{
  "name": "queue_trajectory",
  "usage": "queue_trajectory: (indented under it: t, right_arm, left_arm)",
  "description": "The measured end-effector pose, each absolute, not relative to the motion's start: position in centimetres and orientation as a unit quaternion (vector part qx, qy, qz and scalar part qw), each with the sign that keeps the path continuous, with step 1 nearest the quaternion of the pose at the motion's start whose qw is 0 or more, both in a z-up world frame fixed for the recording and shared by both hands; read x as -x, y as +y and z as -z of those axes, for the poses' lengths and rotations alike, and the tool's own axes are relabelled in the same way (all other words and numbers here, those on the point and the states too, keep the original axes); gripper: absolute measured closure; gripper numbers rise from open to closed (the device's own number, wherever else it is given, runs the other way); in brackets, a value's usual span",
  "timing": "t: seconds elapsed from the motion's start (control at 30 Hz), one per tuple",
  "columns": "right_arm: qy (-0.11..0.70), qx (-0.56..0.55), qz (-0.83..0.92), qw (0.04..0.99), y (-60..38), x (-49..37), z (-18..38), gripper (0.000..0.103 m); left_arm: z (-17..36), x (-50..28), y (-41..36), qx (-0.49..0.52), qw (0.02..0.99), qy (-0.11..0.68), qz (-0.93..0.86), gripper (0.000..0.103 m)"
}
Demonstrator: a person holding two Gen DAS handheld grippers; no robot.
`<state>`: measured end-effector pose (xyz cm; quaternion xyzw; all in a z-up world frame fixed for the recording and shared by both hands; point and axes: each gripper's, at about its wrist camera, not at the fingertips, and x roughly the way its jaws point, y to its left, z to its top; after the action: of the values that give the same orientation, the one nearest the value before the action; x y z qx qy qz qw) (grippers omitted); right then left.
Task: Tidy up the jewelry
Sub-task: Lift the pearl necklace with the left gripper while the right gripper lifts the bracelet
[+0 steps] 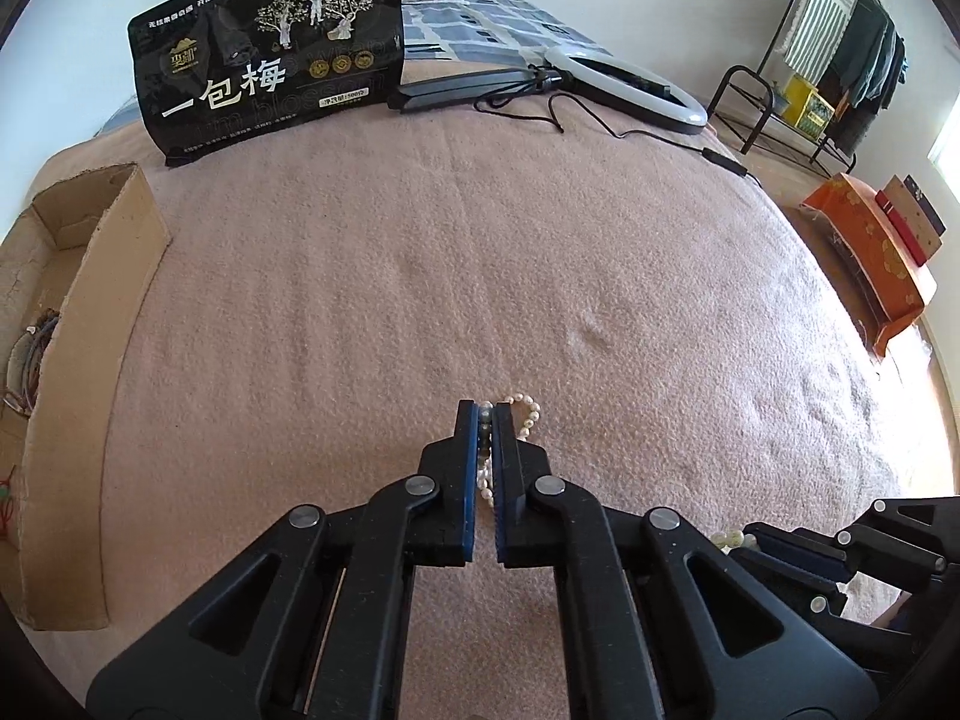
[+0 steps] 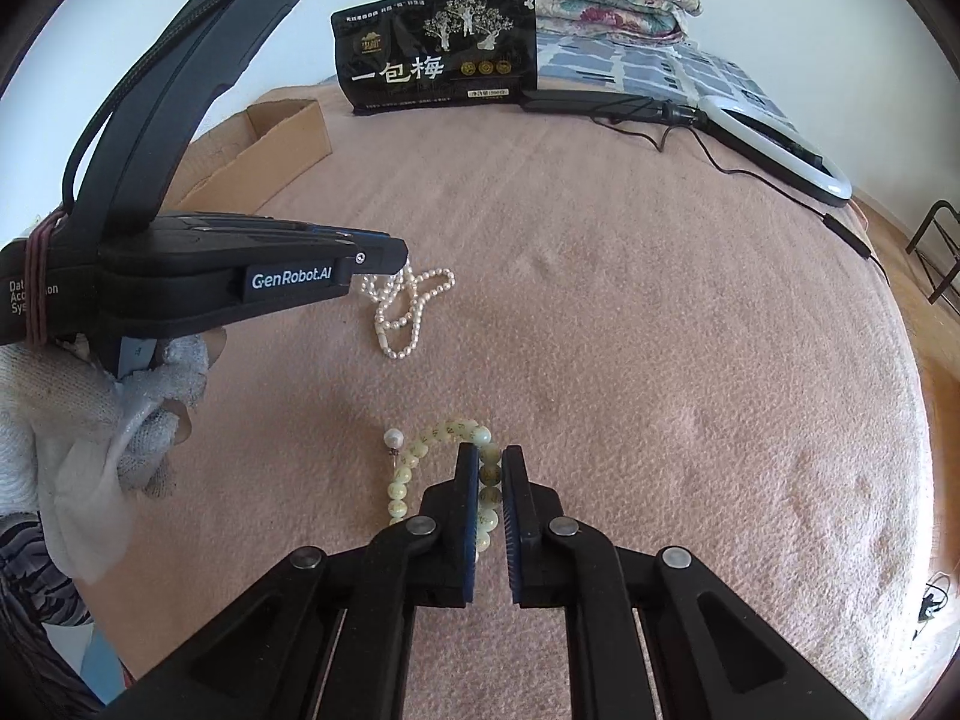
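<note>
Left wrist view: left gripper (image 1: pixel 485 414) clamped on the pearl necklace (image 1: pixel 523 414), limp and light, on the bed (image 1: pixel 420 276). Right gripper (image 2: pixel 490 459) pinches the jade bead bracelet (image 2: pixel 414 462); smooth beads likely slip, so grip across the strand.

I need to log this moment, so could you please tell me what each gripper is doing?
Left gripper: closed on the pearl necklace.
Right gripper: closed on the green bead bracelet.

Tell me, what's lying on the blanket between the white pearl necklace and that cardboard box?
Nothing: the right wrist view shows only bare pink blanket between the pearl necklace and the cardboard box.
</note>
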<state>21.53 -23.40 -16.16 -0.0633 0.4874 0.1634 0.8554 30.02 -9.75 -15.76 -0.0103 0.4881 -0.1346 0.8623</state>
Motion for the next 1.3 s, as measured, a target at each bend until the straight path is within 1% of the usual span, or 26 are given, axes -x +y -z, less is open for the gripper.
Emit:
queue_trajectory:
  t: [0.13,0.27,0.43,0.63,0.67,0.7,0.73,0.77,0.8,1.03,1.07,1.1,1.13,1.17,1.2,1.23,1.3]
  right_arm:
    - [0.478,0.056,-0.16,0.862,-23.5,-21.4,15.4,0.098]
    - [0.477,0.051,-0.159,0.863,-23.7,-21.3,15.3,0.098]
    - [0.474,0.049,-0.155,0.865,-23.9,-21.2,15.1,0.098]
    - [0.469,0.04,-0.156,0.868,-24.4,-21.4,14.4,0.098]
    - [0.469,0.038,-0.157,0.868,-24.4,-21.4,14.5,0.098]
    - [0.47,0.038,-0.157,0.868,-24.4,-21.4,14.5,0.098]
    - [0.47,0.038,-0.157,0.868,-24.4,-21.4,14.5,0.098]
    - [0.471,0.039,-0.156,0.867,-24.4,-21.4,14.6,0.098]
    - [0.472,0.038,-0.156,0.867,-24.5,-21.4,14.6,0.098]
    - [0.473,0.035,-0.155,0.867,-24.7,-21.8,14.7,0.098]
    - [0.474,0.035,-0.154,0.866,-24.7,-21.9,14.7,0.098]
    - [0.474,0.034,-0.154,0.866,-24.7,-21.9,14.7,0.098]
    - [0.475,0.035,-0.154,0.866,-24.7,-22.0,14.7,0.098]
    - [0.475,0.035,-0.153,0.866,-24.7,-22.1,14.7,0.098]
    - [0.474,0.036,-0.153,0.866,-24.7,-22.1,14.7,0.098]
    - [0.474,0.037,-0.152,0.867,-24.7,-22.1,14.7,0.098]
    - [0.473,0.037,-0.151,0.867,-24.8,-22.2,14.6,0.098]
  left_arm:
    - [14.9,-29.9,-8.5,0.031,0.865,0.482,0.134,0.101]
    - [15.1,-30.0,-8.7,0.047,0.856,0.492,0.153,0.101]
    - [14.9,-29.6,-10.3,0.019,0.862,0.482,0.157,0.101]
    - [14.1,-29.7,-9.8,0.036,0.87,0.469,0.152,0.101]
    - [14.3,-30.0,-9.8,0.039,0.865,0.477,0.151,0.099]
    - [14.8,-30.3,-9.7,0.042,0.857,0.493,0.147,0.082]
    - [15.5,-30.7,-9.7,0.047,0.847,0.509,0.146,0.053]
    - [16.1,-30.7,-9.7,0.051,0.841,0.519,0.143,0.044]
    - [16.6,-30.8,-9.7,0.052,0.839,0.524,0.139,0.042]
    - [19.0,-30.6,-11.5,-0.004,0.834,0.539,0.115,0.042]
    - [19.1,-30.4,-11.7,-0.018,0.838,0.533,0.113,0.047]
    - [19.2,-30.3,-12.0,-0.032,0.841,0.528,0.11,0.056]
    - [19.3,-30.2,-12.1,-0.04,0.844,0.523,0.108,0.068]
    - [19.3,-30.3,-11.9,-0.042,0.847,0.519,0.109,0.074]
    - [19.3,-30.3,-11.8,-0.04,0.848,0.518,0.111,0.088]
    - [19.3,-30.4,-11.6,-0.038,0.847,0.518,0.112,0.095]
    - [19.1,-30.5,-11.1,-0.032,0.848,0.517,0.114,0.098]
